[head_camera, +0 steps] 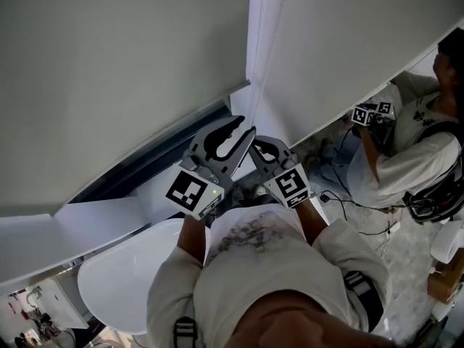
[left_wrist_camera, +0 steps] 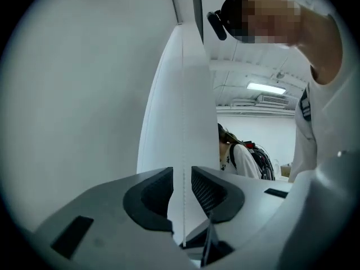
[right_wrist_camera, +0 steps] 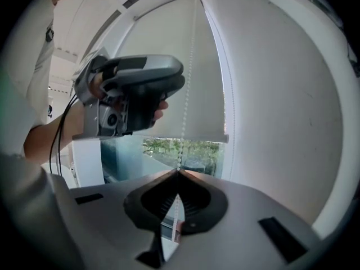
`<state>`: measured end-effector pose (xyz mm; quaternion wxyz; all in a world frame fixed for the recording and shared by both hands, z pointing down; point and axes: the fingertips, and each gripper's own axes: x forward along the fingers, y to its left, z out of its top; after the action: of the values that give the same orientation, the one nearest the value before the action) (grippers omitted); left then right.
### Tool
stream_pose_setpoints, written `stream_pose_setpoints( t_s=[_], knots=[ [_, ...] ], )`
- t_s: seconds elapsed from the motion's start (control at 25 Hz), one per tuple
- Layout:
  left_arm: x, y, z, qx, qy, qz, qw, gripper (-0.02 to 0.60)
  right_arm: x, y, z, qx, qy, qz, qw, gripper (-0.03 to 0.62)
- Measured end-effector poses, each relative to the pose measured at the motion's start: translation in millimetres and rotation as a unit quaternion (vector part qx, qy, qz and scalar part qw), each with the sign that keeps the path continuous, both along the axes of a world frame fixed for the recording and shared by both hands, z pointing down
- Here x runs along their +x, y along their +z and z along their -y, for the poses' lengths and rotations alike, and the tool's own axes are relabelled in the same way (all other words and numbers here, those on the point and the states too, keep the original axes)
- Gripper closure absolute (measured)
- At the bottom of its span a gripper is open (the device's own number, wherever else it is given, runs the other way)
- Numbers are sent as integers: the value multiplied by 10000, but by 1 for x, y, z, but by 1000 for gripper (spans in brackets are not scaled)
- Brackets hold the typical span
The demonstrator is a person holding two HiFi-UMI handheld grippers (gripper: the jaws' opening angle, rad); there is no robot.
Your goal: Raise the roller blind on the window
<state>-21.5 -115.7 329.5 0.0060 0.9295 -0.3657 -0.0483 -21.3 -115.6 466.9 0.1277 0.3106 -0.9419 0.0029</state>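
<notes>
White bead chain beside a part-lowered roller blind.
Head view: left gripper and right gripper raised side by side; left gripper view: jaws narrowly apart, bead chain between them; right gripper view: jaw tips pinched on the bead chain; roller blind's hem above window glass.

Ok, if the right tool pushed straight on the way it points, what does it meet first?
Likely the window glass just below the roller blind's bottom edge, though depth is unclear. The right tool is shut on the bead chain.
</notes>
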Motion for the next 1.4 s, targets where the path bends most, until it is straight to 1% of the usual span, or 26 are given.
stream_pose_setpoints(
  t_s=[0.12, 0.24, 0.36, 0.4, 0.48, 0.52, 0.68, 0.8, 0.88, 1.16, 1.4],
  knots=[
    [8, -27, 8, 193, 134, -23, 9997, 491, 0, -1, 1, -5, 3, 27, 10000, 533],
    [10, -46, 16, 350, 148, -23, 9993, 492, -1, 2, 1, -17, 5, 49, 10000, 533],
    [11, -56, 21, 405, 172, 33, 9990, 492, -1, 2, 1, -10, -3, 53, 10000, 533],
    [12, -59, 21, 405, 183, 53, 9990, 500, -2, 0, 0, -6, -10, 55, 10000, 533],
    [14, -62, 21, 410, 166, 67, 9990, 558, -2, -3, -1, -5, -25, 59, 10000, 533],
    [14, -63, 21, 403, 135, 74, 9991, 563, -2, -3, -1, -9, -31, 62, 10000, 533],
    [16, -59, 24, 302, -160, 212, 9992, 569, -4, 2, 5, -78, -52, 93, 9999, 533],
    [15, -50, 26, 231, -261, 145, 9993, 571, -5, 9, 8, -144, -56, 110, 9998, 533],
    [13, -43, 29, 173, -273, 95, 9994, 571, -4, 15, 11, -168, -53, 97, 9998, 533],
    [12, -28, 20, 34, -263, 90, 9996, 571, -1, 30, 3, -283, -20, -86, 9996, 533],
    [12, -15, 15, -12, -254, 60, 9997, 571, -1, 44, -2, -460, -12, -246, 9986, 533]
  ],
)
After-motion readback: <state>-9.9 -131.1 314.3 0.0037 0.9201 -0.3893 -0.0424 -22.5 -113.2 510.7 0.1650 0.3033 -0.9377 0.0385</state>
